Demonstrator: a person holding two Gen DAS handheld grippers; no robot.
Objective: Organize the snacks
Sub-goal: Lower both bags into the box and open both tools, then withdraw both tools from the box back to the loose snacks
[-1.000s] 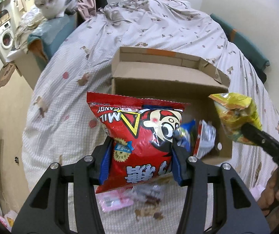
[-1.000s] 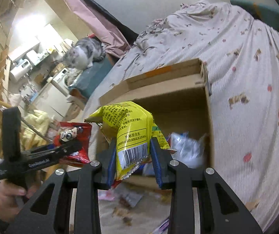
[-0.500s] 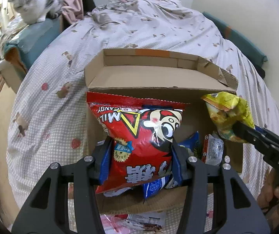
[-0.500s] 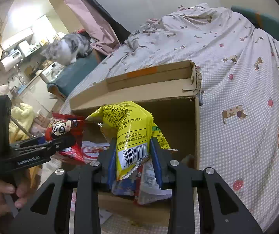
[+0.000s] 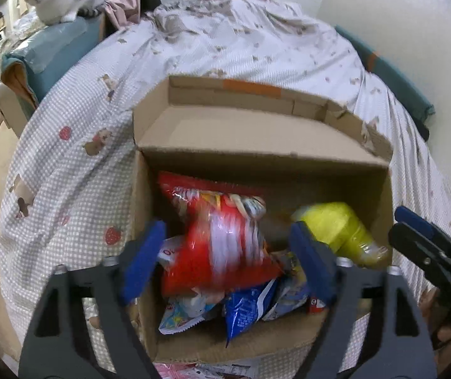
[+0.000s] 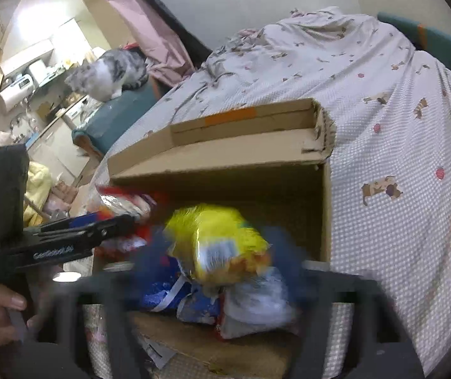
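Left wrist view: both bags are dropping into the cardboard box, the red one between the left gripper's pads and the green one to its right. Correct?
Nearly. The bag on the right is yellow, not green: the left wrist view shows the yellow bag beside the red bag, both inside the cardboard box. The left gripper's jaws are opening, pads clear of the red bag.

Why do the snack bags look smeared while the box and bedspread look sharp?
Left wrist view: the red bag is streaked by motion blur, dropping between opening jaws of the left gripper, while the cardboard box stays crisp. Right wrist view: the yellow bag and the right gripper smear together; the bedspread is sharp. Both views bulge like a fisheye.
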